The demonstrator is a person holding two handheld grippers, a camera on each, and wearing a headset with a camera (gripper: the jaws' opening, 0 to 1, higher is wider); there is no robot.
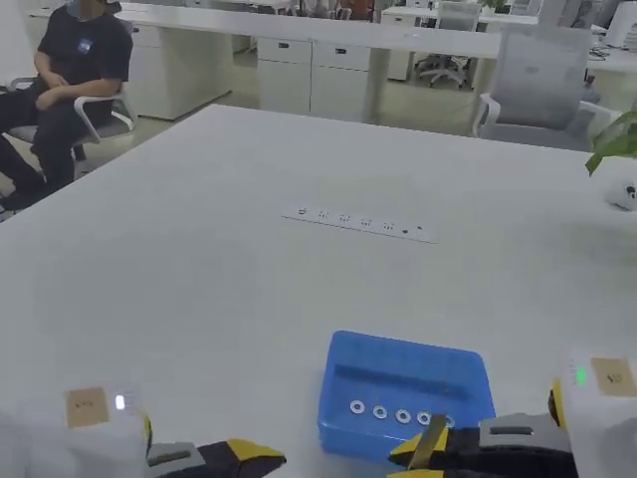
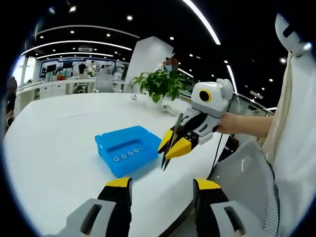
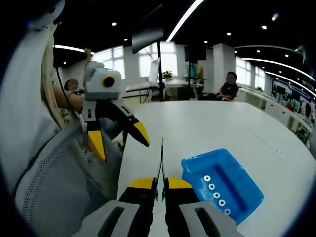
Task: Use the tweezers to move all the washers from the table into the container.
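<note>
Right gripper (image 3: 155,185) clamps narrowly on the tweezers (image 3: 162,160), which point along the tabletop's (image 3: 207,123) near edge. The blue container (image 3: 237,182) sits just beside their tips, inboard, five washers (image 3: 216,194) rowed inside it. Left gripper (image 2: 163,185), jaws wide and empty, hangs farther off.

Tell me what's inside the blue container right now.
Five washers lie in a row inside the blue container, on its floor. In the head view, the right gripper and its tweezers cover the container's near right corner, so that spot cannot be checked there.
</note>
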